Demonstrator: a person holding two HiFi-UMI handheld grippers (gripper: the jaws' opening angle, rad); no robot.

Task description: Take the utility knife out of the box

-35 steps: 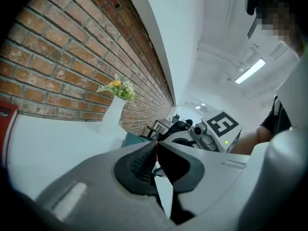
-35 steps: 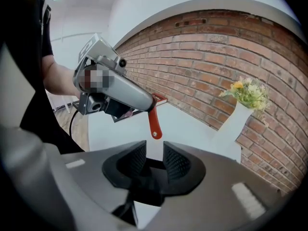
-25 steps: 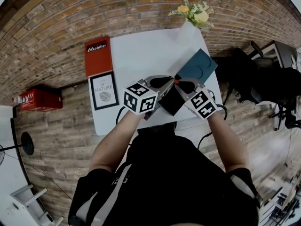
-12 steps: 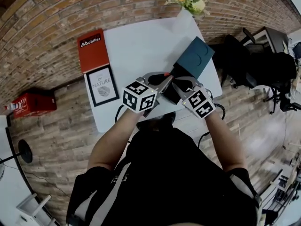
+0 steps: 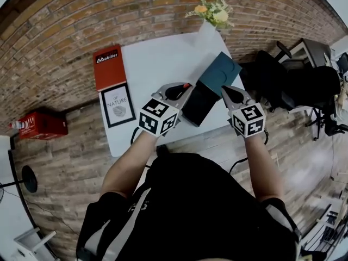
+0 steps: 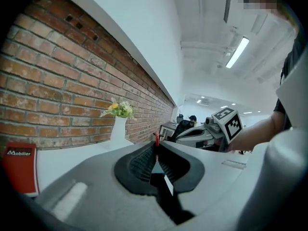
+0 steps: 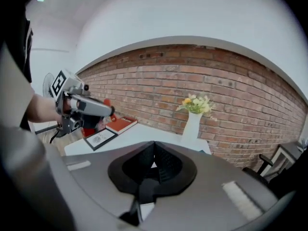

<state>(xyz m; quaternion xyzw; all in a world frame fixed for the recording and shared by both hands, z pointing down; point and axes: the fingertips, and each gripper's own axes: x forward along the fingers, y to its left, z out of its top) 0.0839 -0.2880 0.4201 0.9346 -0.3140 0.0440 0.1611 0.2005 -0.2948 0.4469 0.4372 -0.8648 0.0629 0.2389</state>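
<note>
My left gripper (image 5: 184,88) is shut on the utility knife (image 5: 186,85), whose red end sticks out past the tips. In the left gripper view the knife (image 6: 156,139) shows edge-on as a thin red strip between the left gripper's (image 6: 156,146) jaws. The open black box (image 5: 198,105) lies on the white table (image 5: 157,58), with its teal lid (image 5: 220,72) behind it. The knife is outside the box, just left of it. My right gripper (image 5: 225,91) hangs to the right of the box, shut and empty; the right gripper (image 7: 154,150) has nothing between its pads.
A red book (image 5: 110,65) and a framed print (image 5: 118,103) lie on the table's left side. A white vase of flowers (image 5: 212,15) stands at the far edge. Dark office chairs (image 5: 272,75) are to the right, and a red case (image 5: 41,124) sits on the floor at the left.
Both grippers have parted from the box's near end. The left one drew away to the left with the knife. The right one swung off to the right and its jaws closed.
</note>
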